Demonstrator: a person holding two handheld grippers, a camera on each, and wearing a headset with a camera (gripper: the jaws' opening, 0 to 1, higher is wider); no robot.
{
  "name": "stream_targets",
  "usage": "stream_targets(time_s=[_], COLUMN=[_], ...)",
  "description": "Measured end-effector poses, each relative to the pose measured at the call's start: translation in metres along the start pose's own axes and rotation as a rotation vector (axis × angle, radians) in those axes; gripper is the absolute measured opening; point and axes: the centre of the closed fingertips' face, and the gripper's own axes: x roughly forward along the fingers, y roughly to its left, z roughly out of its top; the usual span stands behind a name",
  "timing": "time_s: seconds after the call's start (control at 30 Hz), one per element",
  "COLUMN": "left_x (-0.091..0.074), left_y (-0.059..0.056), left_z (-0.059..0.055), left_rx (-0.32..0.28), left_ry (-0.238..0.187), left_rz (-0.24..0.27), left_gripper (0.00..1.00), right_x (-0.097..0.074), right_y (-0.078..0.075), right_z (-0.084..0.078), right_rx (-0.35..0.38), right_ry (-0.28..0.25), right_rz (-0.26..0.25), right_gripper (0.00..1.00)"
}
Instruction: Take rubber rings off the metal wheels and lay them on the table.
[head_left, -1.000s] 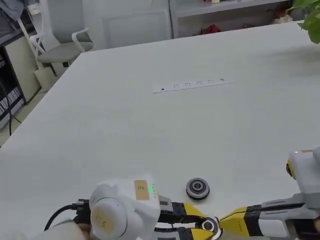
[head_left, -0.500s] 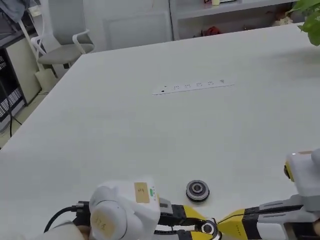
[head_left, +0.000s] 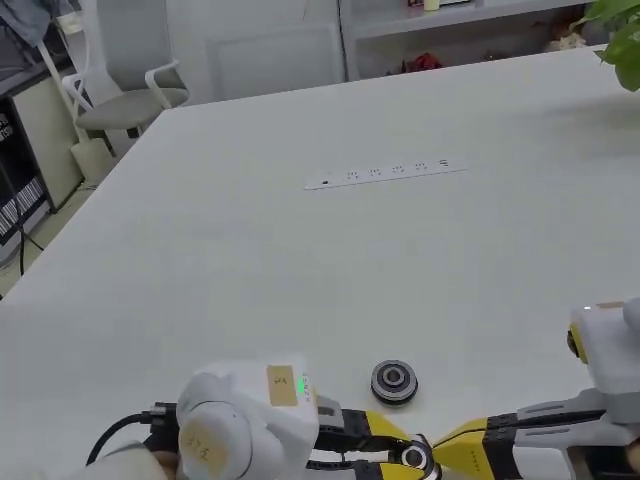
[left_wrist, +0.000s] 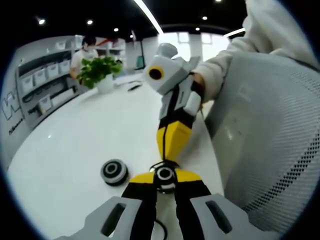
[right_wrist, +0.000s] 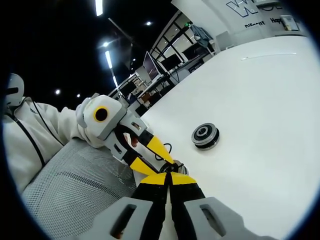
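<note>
The left gripper (left_wrist: 165, 176) has its yellow jaws closed narrowly on a small metal wheel (left_wrist: 165, 175), one tip on each side of it, holding it just above the near edge of the table (head_left: 300, 250). The right gripper (right_wrist: 170, 176) meets it head-on from the other side. Its jaws are almost together, with the tips right at the wheel's rim. I cannot tell whether they have pinched the rubber ring there or are only touching it, because the ring on that wheel is too small and too hidden to make out.

A second wheel (head_left: 393, 381) lies flat on the table near the grippers, apart from both, and its dark rubber ring (left_wrist: 104, 170) is on it. Farther out, a power strip (head_left: 385, 170) lies across the middle of the table.

By my reading the task is barely begun. I see no loose ring lying on the table, the held wheel looks to be at the point of being stripped, and the second wheel is untouched. What is left seems to be peeling this ring off, laying it down, and then doing the same for the other wheel.
</note>
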Motion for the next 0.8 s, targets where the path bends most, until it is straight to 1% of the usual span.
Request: stream_targets(time_s=[0.6,0.8], left_x=[0.0,0.0], left_y=[0.0,-0.0005], left_z=[-0.0005,-0.0003], left_rx=[0.0,0.001], left_ry=[-0.003,-0.002], left_rz=[0.0,0.001], left_gripper=[0.14,0.14], right_x=[0.0006,0.0007], right_y=[0.0026,0.0058], right_z=[0.0011,0.0015], right_rx=[-0.012,-0.014], right_ry=[-0.005,-0.007], right_rz=[0.011,0.024], right_gripper=[0.0,0.0])
